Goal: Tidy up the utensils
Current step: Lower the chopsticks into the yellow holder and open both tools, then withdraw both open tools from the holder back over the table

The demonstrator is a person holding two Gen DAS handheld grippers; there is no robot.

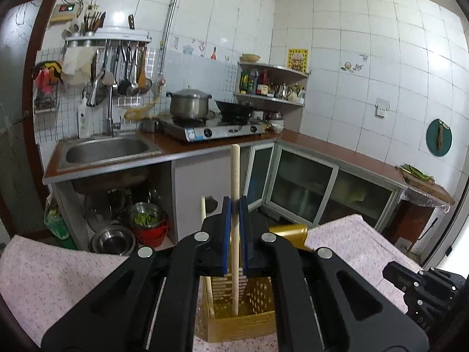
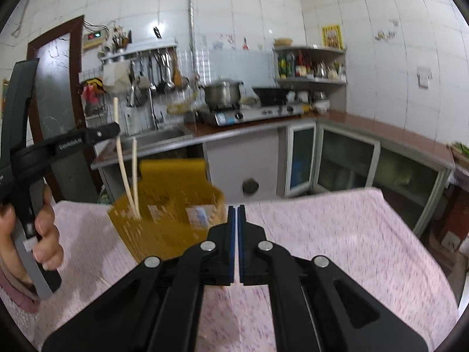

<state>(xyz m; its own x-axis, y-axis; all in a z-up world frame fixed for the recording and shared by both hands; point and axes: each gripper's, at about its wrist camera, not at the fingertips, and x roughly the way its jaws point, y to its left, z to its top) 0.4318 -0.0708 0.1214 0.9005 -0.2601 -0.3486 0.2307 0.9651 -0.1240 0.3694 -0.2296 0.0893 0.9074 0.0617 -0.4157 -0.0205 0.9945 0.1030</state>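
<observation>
My left gripper (image 1: 235,205) is shut on a pale wooden chopstick (image 1: 235,176) and holds it upright, its lower end inside the yellow slotted utensil holder (image 1: 249,299) on the pink cloth. A second chopstick (image 1: 202,211) leans in the holder at its left. In the right wrist view the holder (image 2: 176,202) stands ahead to the left with both chopsticks (image 2: 134,176) in it, and the left gripper (image 2: 114,130) grips one from above. My right gripper (image 2: 236,209) is shut and empty, just right of the holder.
The table carries a pink patterned cloth (image 2: 337,249). Beyond it run a brown counter with a sink (image 1: 108,149), a gas stove with a steel pot (image 1: 190,104) and wok, and glass-door cabinets (image 1: 304,187). Bowls are stacked under the sink (image 1: 140,228).
</observation>
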